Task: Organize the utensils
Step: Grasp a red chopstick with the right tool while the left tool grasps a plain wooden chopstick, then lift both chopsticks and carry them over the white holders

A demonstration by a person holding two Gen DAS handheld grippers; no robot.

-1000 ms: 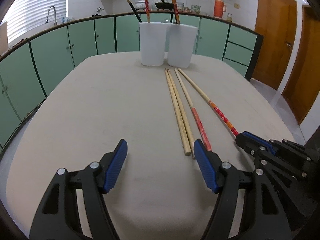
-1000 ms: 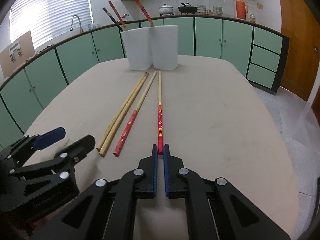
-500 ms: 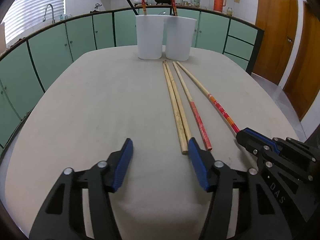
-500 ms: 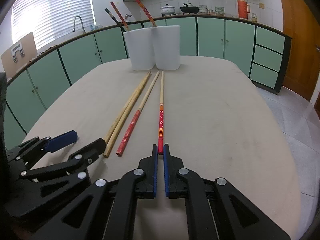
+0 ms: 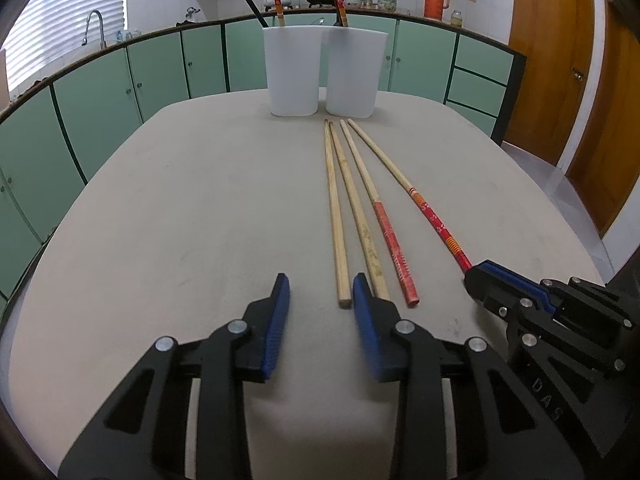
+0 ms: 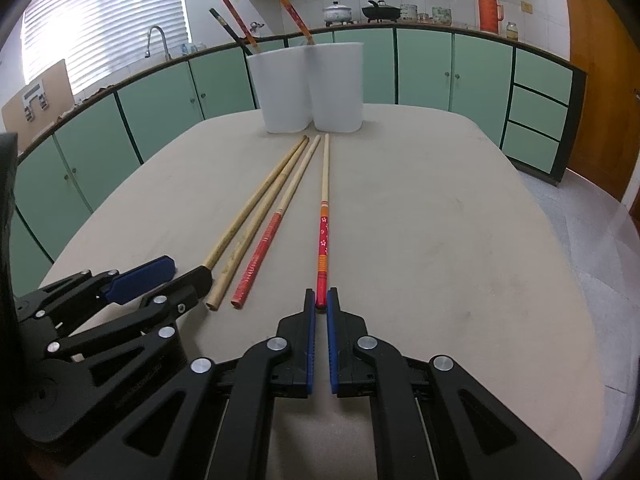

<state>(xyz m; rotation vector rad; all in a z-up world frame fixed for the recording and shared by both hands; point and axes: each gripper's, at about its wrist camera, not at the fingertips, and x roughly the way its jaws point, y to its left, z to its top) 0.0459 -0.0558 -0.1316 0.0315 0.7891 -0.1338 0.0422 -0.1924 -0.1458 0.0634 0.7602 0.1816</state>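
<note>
The near tip of one plain bamboo chopstick [image 5: 372, 250] is disappearing behind the right finger of the left hand-held gripper [image 5: 320, 294]; the tops of the chopsticks standing in the two white cups [image 5: 294, 74] are running out of the frame.

Four chopsticks are lying on the desk [image 5: 180, 220], long axes pointing away from both hand-held grippers toward the cups ahead. The left hand-held gripper is closing, jaws at a narrow gap; the outer plain chopstick [image 5: 336, 220] is ending just ahead of that gap, not yet pinched. The red-handled chopstick [image 5: 394, 246] is lying just to its right.

The right hand-held gripper [image 6: 321, 304] is clamping the near end of the red floral chopstick [image 6: 323, 236], jaws nearly closed on it.

The letters "DAS" [image 5: 546, 398] are showing on the right hand-held gripper's body.
</note>
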